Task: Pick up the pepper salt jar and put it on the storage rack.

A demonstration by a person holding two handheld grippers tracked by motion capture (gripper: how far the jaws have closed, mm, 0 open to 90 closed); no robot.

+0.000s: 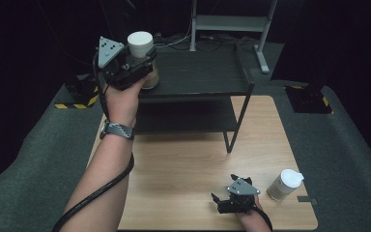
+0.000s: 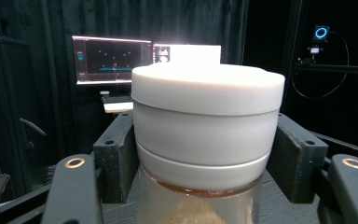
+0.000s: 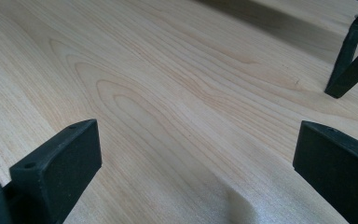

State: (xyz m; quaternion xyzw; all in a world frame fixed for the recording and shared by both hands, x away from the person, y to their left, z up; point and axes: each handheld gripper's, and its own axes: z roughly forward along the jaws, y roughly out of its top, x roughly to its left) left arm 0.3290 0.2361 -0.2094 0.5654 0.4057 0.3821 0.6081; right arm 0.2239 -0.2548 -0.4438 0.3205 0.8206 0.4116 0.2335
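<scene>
Lab-like recording room: black curtains [image 2: 37,28], lit monitors [image 2: 112,58], mounted camera [image 2: 320,33], wooden table [image 1: 183,193].

Dim black surroundings frame a brightly lit wooden table [image 1: 183,164], while a monitor [image 2: 186,53] glares overexposed and slightly blurred.

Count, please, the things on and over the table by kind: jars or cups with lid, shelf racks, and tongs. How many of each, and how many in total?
Jars or cups with a white lid: 2, one held in the left tongs, one standing on the table.
Black shelf racks: 1.
Tongs: 2, left and right.
Total: 5.
</scene>
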